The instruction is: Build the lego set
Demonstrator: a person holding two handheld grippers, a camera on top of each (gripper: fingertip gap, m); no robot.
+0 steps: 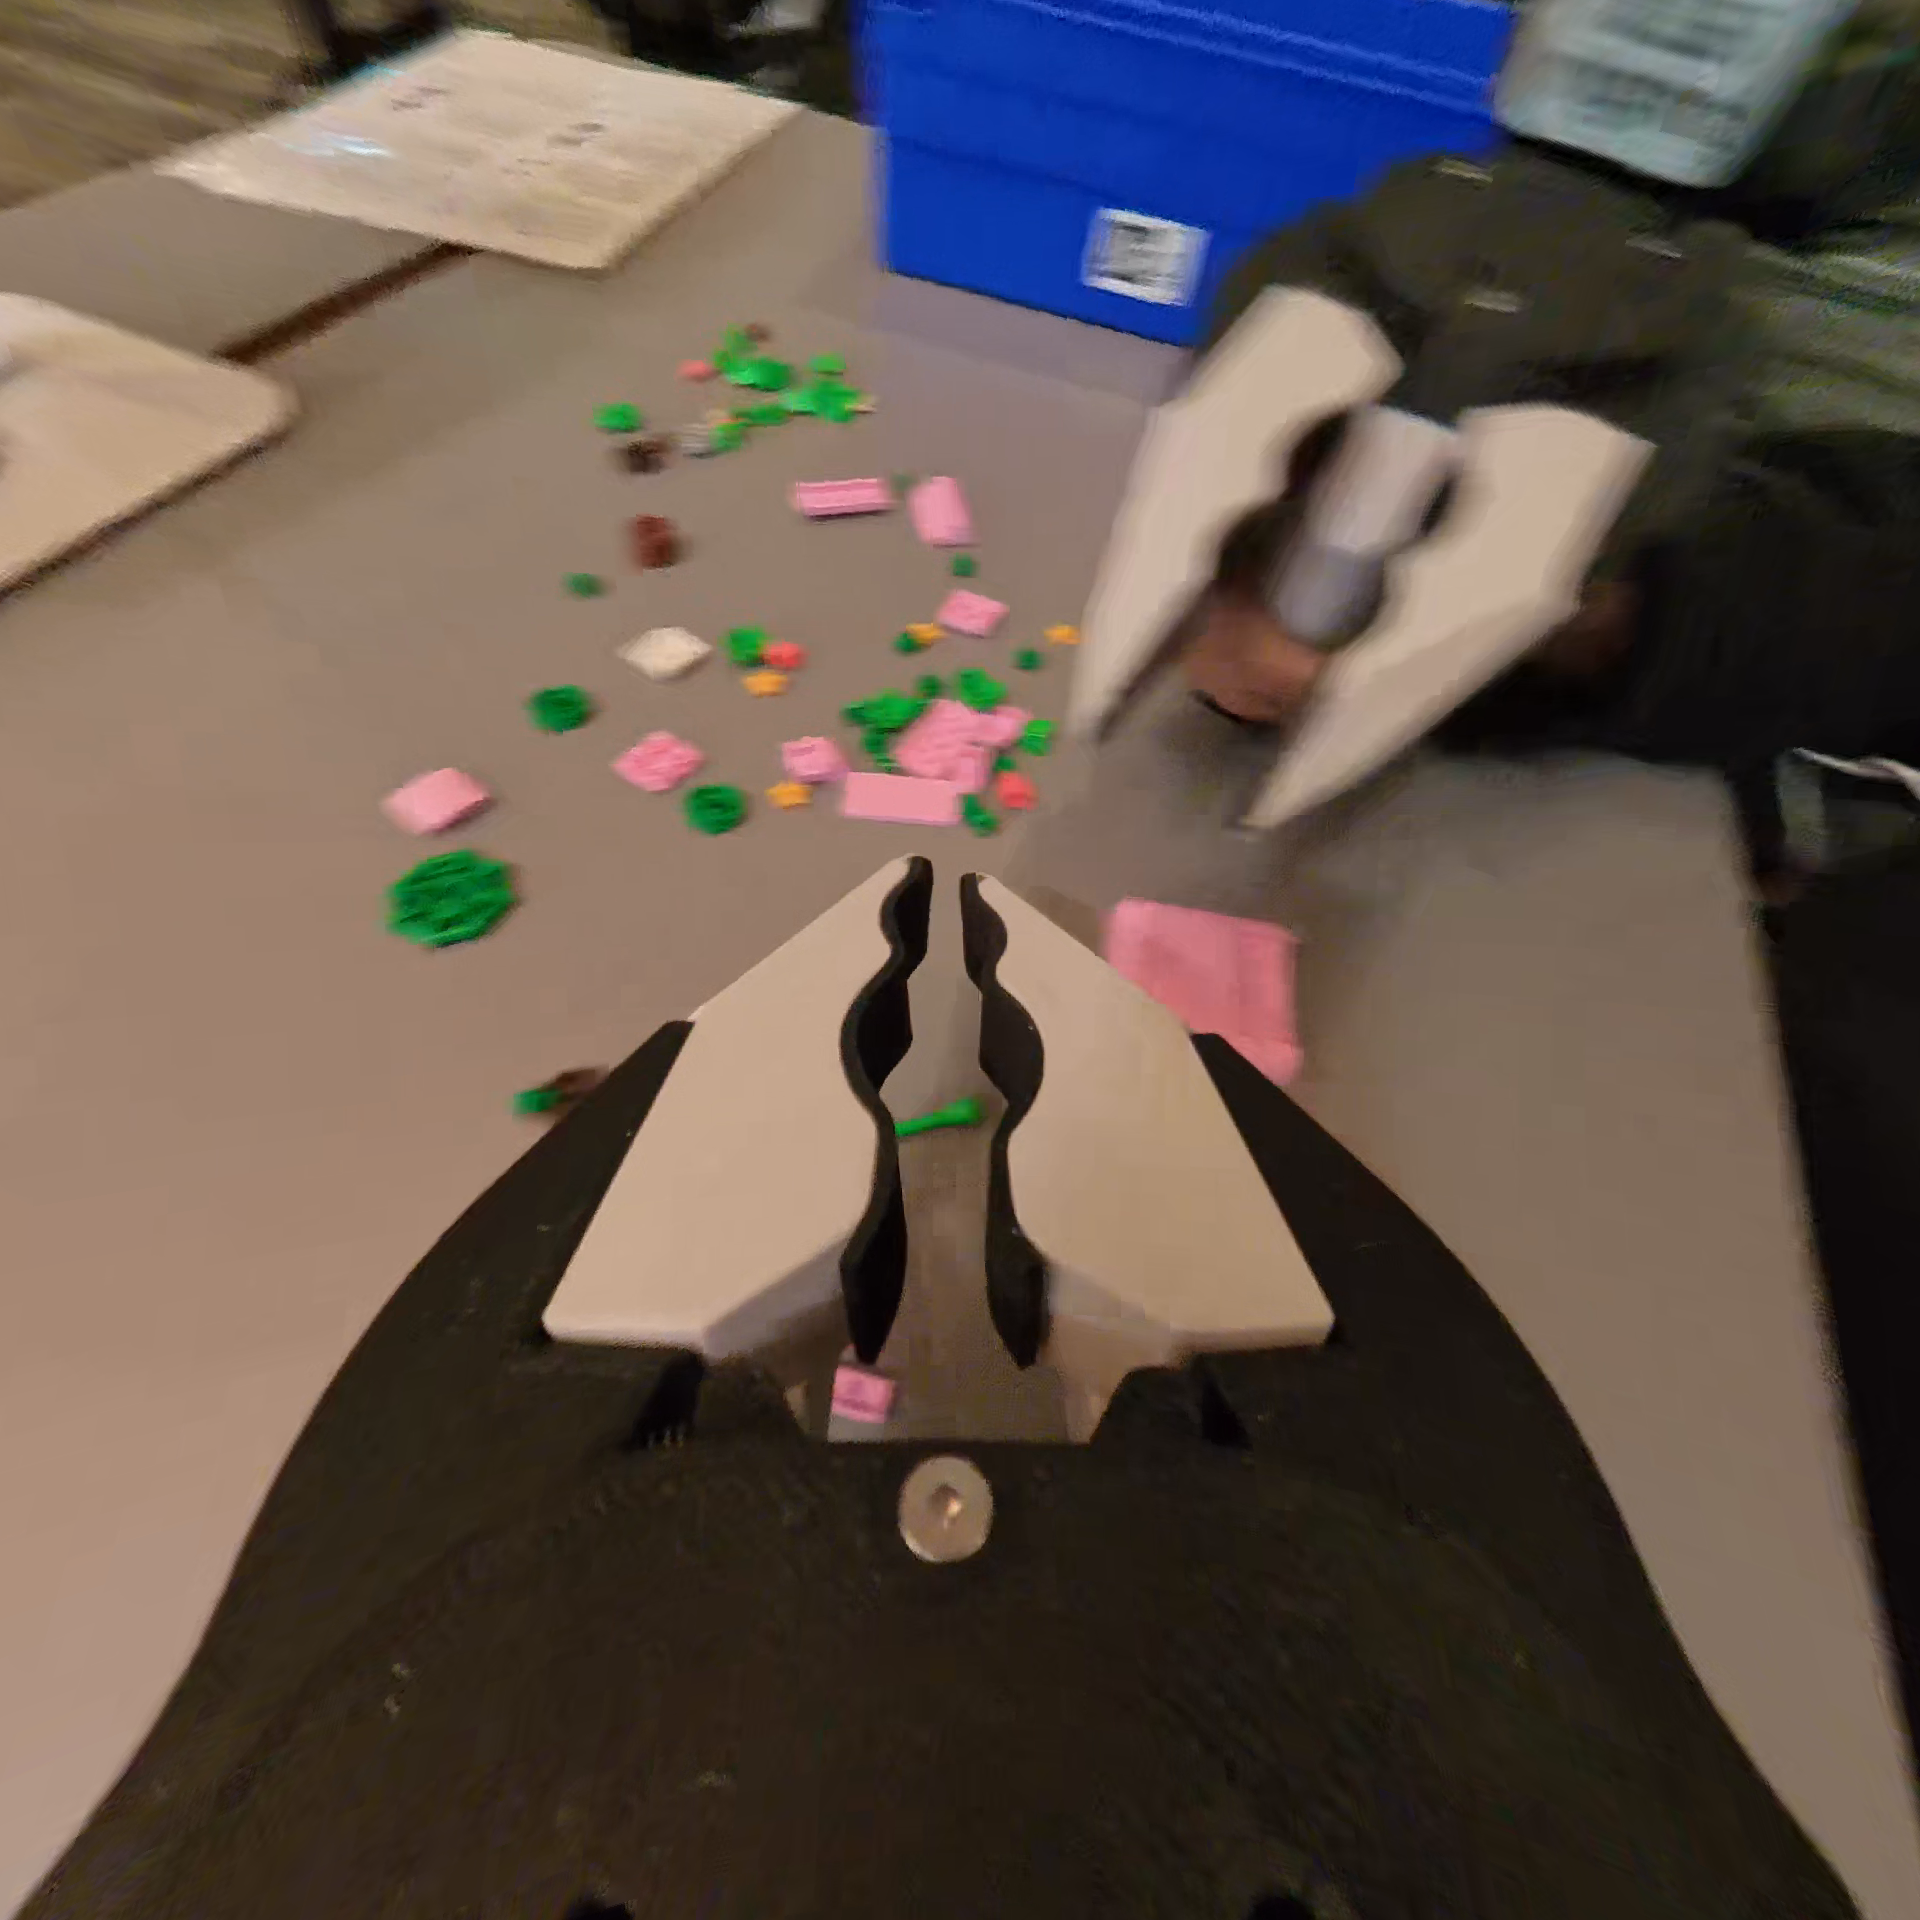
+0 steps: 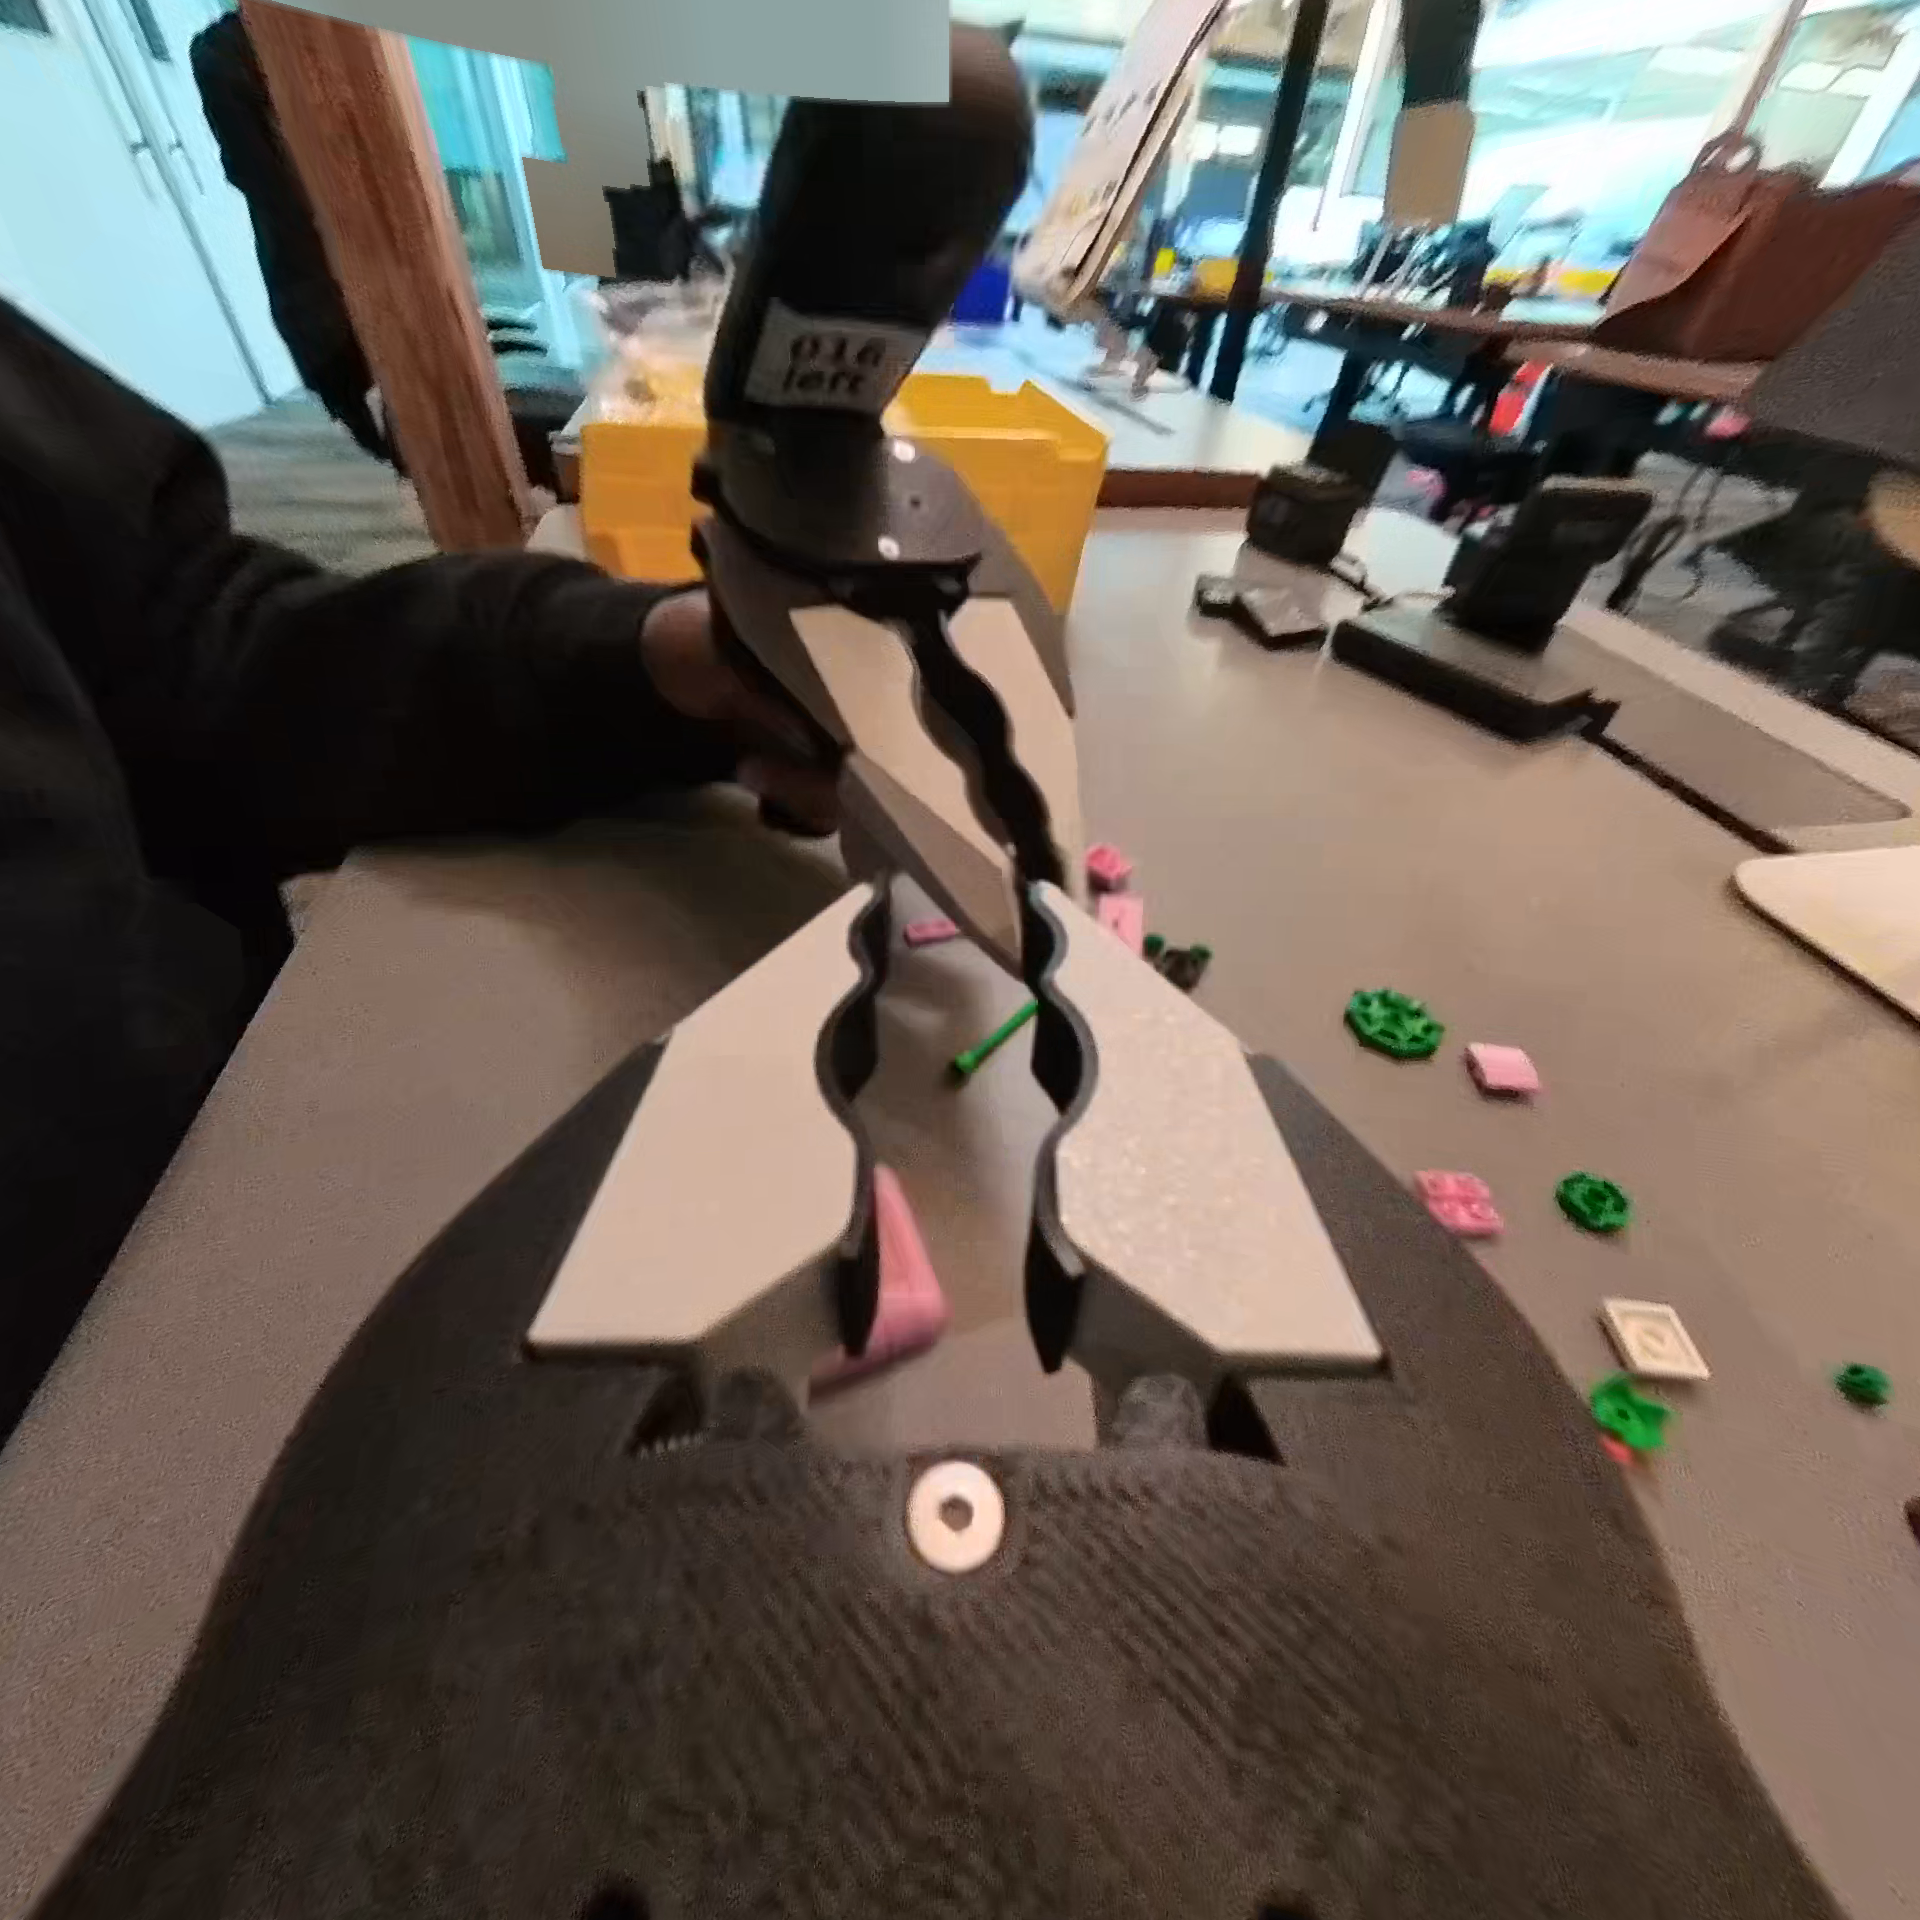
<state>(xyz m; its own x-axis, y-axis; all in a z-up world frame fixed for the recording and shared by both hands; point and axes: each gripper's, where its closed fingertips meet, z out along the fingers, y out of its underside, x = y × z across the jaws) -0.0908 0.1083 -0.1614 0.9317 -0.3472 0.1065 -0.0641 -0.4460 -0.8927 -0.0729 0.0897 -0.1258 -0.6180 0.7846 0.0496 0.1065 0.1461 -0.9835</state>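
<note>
Loose pink and green lego pieces (image 1: 883, 717) lie scattered on the grey table (image 1: 260, 1039). My left gripper (image 1: 943, 873) is almost shut and empty, hovering above the table. A green stem piece (image 1: 940, 1120) lies under its fingers, and a large pink plate (image 1: 1205, 977) lies just right of its tips. My right gripper (image 2: 961, 899) is open and empty. It shows in the left wrist view (image 1: 1179, 769) at the right, above the pieces. The pink plate (image 2: 904, 1278) and the green stem (image 2: 995, 1039) lie below it. The left gripper (image 2: 1029, 914) points down right in front of it.
A blue bin (image 1: 1143, 156) and a paper sheet (image 1: 488, 145) sit at the far side, and a white tray (image 1: 104, 416) at the left. A yellow bin (image 2: 997, 457) and black stands (image 2: 1538, 582) are behind. A person's dark sleeve (image 2: 364, 707) rests on the table edge.
</note>
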